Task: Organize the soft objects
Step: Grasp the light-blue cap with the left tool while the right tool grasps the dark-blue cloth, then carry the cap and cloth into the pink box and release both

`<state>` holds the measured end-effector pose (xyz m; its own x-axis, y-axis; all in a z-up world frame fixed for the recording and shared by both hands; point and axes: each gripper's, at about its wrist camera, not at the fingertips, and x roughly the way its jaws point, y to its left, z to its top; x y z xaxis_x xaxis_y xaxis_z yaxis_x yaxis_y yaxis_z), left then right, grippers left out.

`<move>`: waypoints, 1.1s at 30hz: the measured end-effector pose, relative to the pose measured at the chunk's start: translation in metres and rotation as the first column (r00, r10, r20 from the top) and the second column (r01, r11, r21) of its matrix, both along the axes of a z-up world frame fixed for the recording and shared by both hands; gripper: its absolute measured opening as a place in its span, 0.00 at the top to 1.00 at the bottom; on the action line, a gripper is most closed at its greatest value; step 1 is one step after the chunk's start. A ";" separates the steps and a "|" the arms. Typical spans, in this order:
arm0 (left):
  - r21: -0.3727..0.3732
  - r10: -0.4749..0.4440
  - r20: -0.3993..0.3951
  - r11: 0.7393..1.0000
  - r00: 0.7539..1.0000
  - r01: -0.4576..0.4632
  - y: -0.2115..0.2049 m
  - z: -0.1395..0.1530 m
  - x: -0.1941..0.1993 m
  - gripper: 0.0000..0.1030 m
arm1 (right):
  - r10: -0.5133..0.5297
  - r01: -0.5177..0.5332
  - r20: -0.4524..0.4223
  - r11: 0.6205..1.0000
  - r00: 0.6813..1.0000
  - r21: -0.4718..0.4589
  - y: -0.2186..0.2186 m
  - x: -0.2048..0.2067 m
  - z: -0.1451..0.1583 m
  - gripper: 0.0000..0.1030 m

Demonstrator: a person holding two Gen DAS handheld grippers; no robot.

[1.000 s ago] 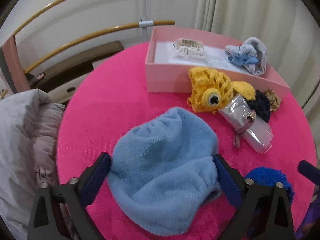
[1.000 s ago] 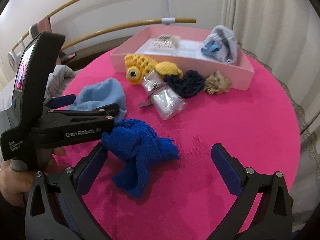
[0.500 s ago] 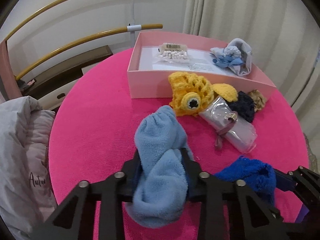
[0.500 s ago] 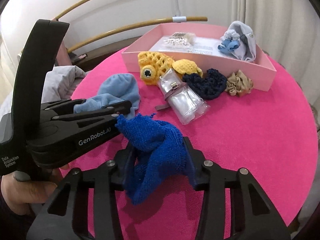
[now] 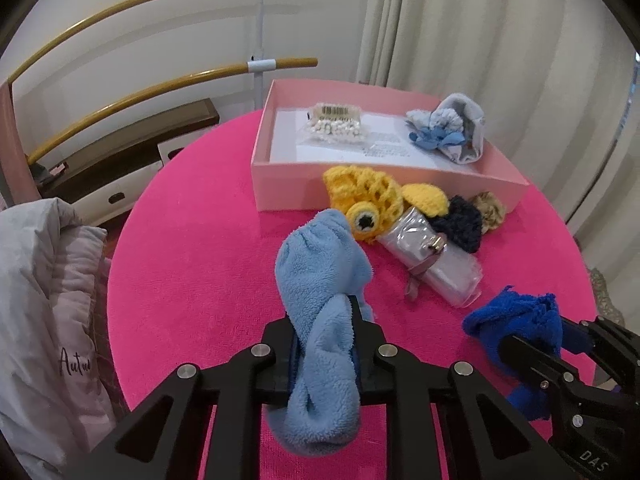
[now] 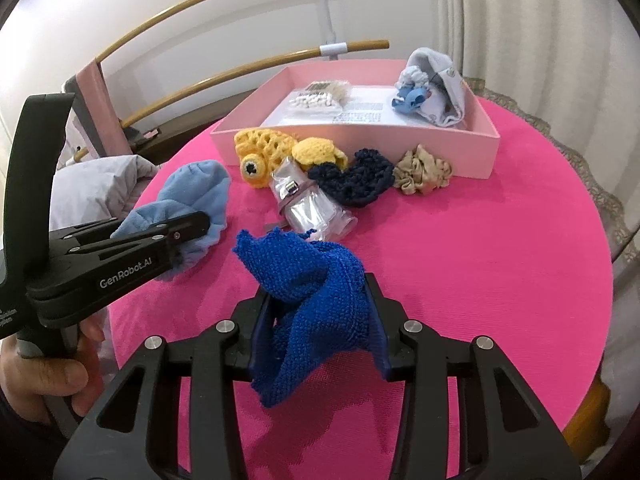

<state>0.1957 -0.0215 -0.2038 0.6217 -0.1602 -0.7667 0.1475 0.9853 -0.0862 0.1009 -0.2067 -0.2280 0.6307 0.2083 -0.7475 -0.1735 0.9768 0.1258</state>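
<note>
A round pink table (image 6: 500, 248) holds a pink box (image 6: 472, 152) at the far side. The left gripper (image 5: 324, 344) pinches a light blue fuzzy hat (image 5: 320, 280). The right gripper (image 6: 320, 316) pinches a dark blue knit cloth (image 6: 312, 276). Both look soft, light and floppy, so squeezing a bunched middle should work best.

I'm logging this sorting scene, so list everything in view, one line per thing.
fleece cloth: 1, light blue, pinched in the left gripper
knit cloth: 1, royal blue, pinched in the right gripper
crochet pieces: 2, yellow, on the table against the box front
clear pouch: 1, transparent, on the table in front of the crochet
knit piece: 1, navy, beside the pouch
scrunchie: 1, beige, by the box front
box: 1, pink, at the far side of the table
bead packet: 1, white, in the box
fabric bundle: 1, pale blue and white, in the box
table: 1, hot pink, round
left gripper: 1, black, jaws closed
right gripper: 1, black, jaws closed
</note>
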 end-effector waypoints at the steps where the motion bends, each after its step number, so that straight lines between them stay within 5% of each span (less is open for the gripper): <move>1: 0.000 0.000 0.006 1.000 1.000 0.000 -0.001 0.004 -0.001 0.85 | -0.001 0.001 0.005 1.000 1.000 -0.001 -0.001 0.001 0.002 0.63; 14: 0.037 -0.001 0.128 0.999 0.992 -0.004 -0.010 0.073 0.008 0.85 | -0.025 0.029 0.113 0.999 0.993 -0.027 -0.019 0.037 0.072 0.63; 24: 0.023 -0.020 0.169 1.000 0.985 0.017 -0.021 0.115 0.076 0.85 | -0.028 0.034 0.162 0.999 0.986 -0.036 -0.029 0.131 0.130 0.62; 33: 0.028 -0.018 0.137 1.000 0.990 0.014 -0.032 0.116 0.154 0.85 | -0.046 0.050 0.099 0.998 0.994 -0.035 -0.034 0.213 0.125 0.62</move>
<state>0.3500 -0.0531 -0.0882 0.7187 -0.1515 -0.6786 0.1718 0.9844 -0.0378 0.3143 -0.2411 -0.1034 0.7100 0.1491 -0.6883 -0.1362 0.9879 0.0736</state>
